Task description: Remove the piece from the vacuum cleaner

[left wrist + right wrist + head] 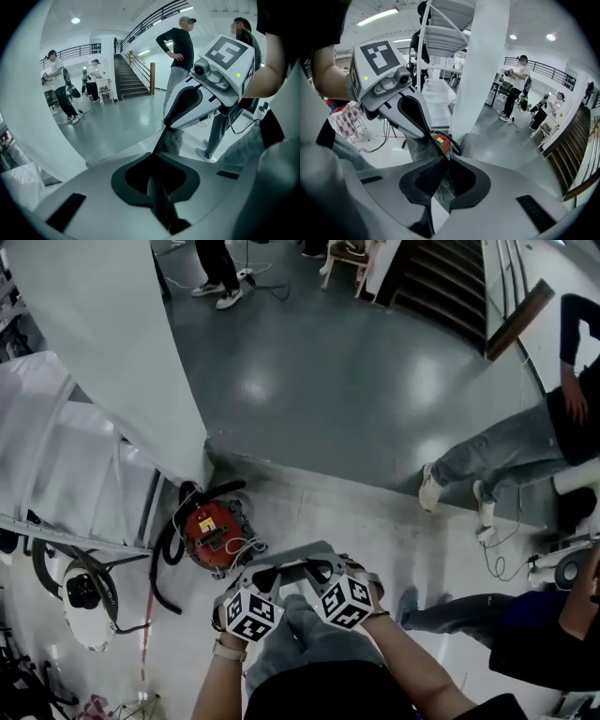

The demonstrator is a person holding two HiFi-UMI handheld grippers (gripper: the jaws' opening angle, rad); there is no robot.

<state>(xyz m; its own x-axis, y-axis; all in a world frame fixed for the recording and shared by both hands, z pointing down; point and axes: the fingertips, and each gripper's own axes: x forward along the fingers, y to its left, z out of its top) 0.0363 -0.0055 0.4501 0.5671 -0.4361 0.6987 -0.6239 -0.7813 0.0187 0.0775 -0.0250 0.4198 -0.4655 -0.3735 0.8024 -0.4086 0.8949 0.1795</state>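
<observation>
The vacuum cleaner (211, 532) is a small round machine with a red top and a black hose. It stands on the pale floor at the foot of a white column. It also shows in the right gripper view as the vacuum cleaner (440, 140), just past the jaw tips. My left gripper (265, 570) and right gripper (323, 563) hover side by side over my lap, a little to the right of the machine and apart from it. Both sets of jaws are shut with nothing between them. Which piece of the machine comes off cannot be made out.
A broad white column (122, 343) and a white rack (56, 456) stand at the left, with a white round device (84, 601) below them. A seated person's legs (487, 460) and another person (525, 629) are at the right. Stairs (450, 277) rise at the back.
</observation>
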